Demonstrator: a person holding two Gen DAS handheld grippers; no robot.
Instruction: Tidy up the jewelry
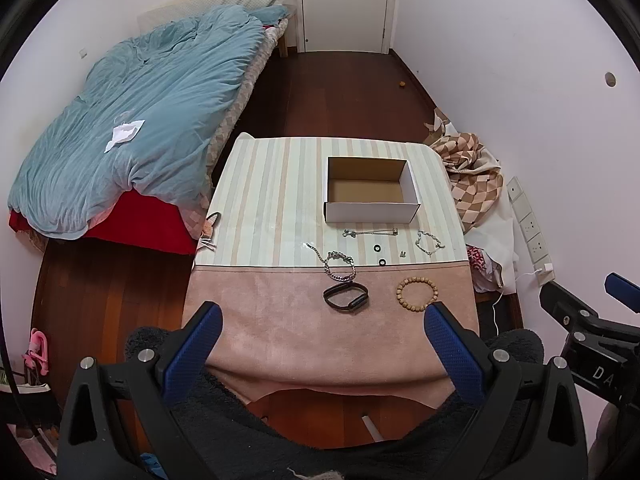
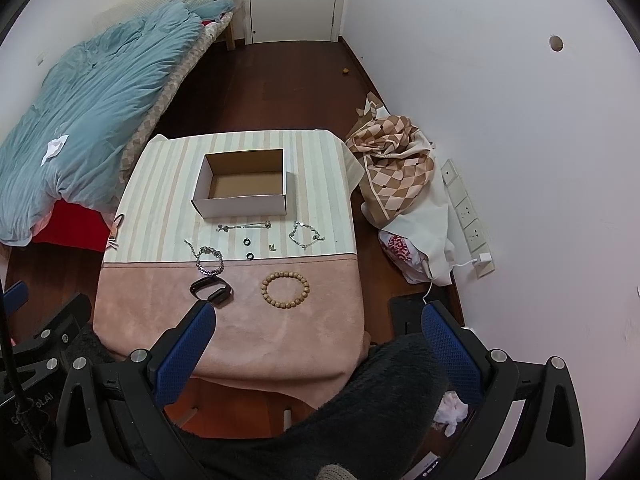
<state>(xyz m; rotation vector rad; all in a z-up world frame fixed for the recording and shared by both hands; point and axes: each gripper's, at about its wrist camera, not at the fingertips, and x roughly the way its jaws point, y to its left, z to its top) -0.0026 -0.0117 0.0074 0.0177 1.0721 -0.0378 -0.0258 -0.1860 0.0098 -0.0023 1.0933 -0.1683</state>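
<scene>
An open, empty white cardboard box (image 1: 370,190) (image 2: 242,186) stands on the small table (image 1: 280,184) (image 2: 160,200). In front of it lie a thin silver chain (image 1: 370,232) (image 2: 244,226), a silver bracelet (image 1: 429,241) (image 2: 306,235), two black rings (image 1: 376,248) (image 2: 246,241), a thick chain bracelet (image 1: 340,266) (image 2: 209,261), a black wristband (image 1: 346,297) (image 2: 211,289) and a wooden bead bracelet (image 1: 417,293) (image 2: 285,285). My left gripper (image 1: 322,340) is open and empty above the table's near edge. My right gripper (image 2: 316,340) is open and empty, near the table's front right corner.
A bed with a blue duvet (image 1: 132,120) (image 2: 88,100) lies left of the table. A checkered cloth pile (image 1: 472,168) (image 2: 396,168) and a power strip (image 1: 532,232) (image 2: 468,216) lie at the right wall. A closed door (image 1: 346,4) is at the back.
</scene>
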